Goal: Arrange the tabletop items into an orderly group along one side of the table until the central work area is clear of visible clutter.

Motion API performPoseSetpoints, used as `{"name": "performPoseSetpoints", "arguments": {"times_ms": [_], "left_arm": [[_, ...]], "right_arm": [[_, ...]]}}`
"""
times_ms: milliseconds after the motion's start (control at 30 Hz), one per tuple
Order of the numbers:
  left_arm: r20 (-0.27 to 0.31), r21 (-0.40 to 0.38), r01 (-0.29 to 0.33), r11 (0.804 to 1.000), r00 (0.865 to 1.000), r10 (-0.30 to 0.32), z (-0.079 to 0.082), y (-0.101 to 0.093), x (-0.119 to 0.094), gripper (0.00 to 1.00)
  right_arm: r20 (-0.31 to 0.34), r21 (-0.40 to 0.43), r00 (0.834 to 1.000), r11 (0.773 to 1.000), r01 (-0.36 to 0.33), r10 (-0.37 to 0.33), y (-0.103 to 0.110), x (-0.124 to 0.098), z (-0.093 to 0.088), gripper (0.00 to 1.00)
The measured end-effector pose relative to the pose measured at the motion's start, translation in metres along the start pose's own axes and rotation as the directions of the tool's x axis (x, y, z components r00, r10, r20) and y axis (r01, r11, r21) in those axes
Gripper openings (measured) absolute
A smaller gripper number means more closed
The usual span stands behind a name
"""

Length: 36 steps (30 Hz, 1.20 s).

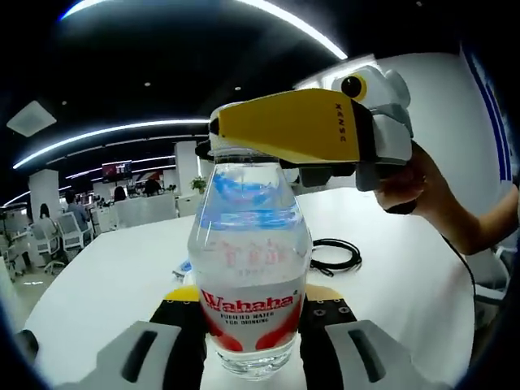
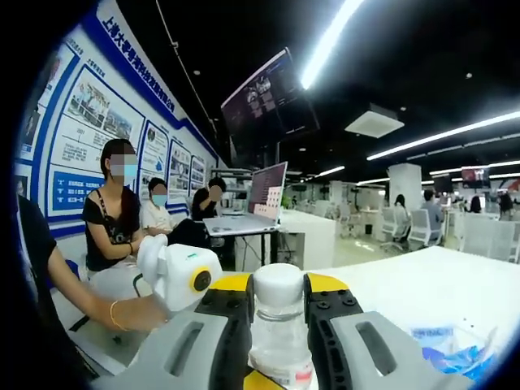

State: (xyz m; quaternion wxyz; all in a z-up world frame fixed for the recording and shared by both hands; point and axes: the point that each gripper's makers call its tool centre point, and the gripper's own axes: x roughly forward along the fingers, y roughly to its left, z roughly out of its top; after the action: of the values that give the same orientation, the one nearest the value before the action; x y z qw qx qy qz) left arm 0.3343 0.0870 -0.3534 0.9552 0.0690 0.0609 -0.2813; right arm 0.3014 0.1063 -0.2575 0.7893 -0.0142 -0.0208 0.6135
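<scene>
Left tongs (image 1: 253, 325) are gripping a clear water bottle (image 1: 250, 276) low on its body, one jaw each side of the red-and-white label. Label is reading "Wahaha" w/ "PURIFIED WATER FOR DRINKING" under it; fainter red characters higher up on the plastic are too pale to read. Bottle is standing upright on the white tabletop (image 1: 122, 268).

Right tongs (image 2: 279, 313) are closing on the bottle's white cap (image 2: 278, 286) & neck, jaws tight on both sides. In the left gripper view the same tongs are coming in from the right as a yellow jaw (image 1: 284, 126) lying across the bottle top, marked "XKKS" as best I can read it, w/ a person's hand (image 1: 418, 183) behind it.

Beyond the left tongs, to the right of the bottle, a coiled black cable (image 1: 335, 256) is lying on the tabletop. Right of the right tongs, a crumpled clear-and-blue plastic bag (image 2: 451, 349) is sitting on the tabletop.

Right gripper view is also showing the left tongs' white housing, wall posters w/ Chinese text not legible, a laptop (image 2: 264, 195) on a counter & seated people to the left.
</scene>
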Motion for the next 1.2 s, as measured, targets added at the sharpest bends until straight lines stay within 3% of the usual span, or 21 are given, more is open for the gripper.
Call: {"name": "performPoseSetpoints", "arguments": {"times_ms": [300, 367, 600, 1033, 1200], "left_arm": [[-0.010, -0.039, -0.057, 0.998, 0.998, 0.056, -0.006, 0.020, -0.001, 0.42], [-0.015, -0.047, -0.088, 0.995, 0.996, 0.087, -0.008, 0.034, 0.001, 0.42], [-0.029, -0.058, -0.127, 0.990, 0.992, 0.125, -0.009, 0.054, 0.008, 0.42], [-0.033, -0.026, -0.197, 0.980, 0.980, 0.196, -0.003, 0.086, 0.015, 0.42], [-0.045, -0.001, -0.216, 0.976, 0.975, 0.216, 0.001, 0.102, 0.025, 0.42]], "right_arm": [[-0.009, 0.004, 0.999, 0.999, -0.033, 0.033, -0.006, 0.023, -0.004, 0.22], [-0.012, 0.002, 0.999, 0.999, -0.043, 0.043, -0.010, 0.031, -0.004, 0.22], [-0.042, -0.012, 0.999, 0.999, -0.032, 0.031, -0.021, 0.049, -0.003, 0.21], [-0.065, -0.048, 0.996, 0.997, -0.063, 0.060, -0.034, 0.072, 0.002, 0.21], [-0.063, -0.042, 0.996, 0.997, -0.060, 0.057, -0.050, 0.081, 0.005, 0.21]]}}
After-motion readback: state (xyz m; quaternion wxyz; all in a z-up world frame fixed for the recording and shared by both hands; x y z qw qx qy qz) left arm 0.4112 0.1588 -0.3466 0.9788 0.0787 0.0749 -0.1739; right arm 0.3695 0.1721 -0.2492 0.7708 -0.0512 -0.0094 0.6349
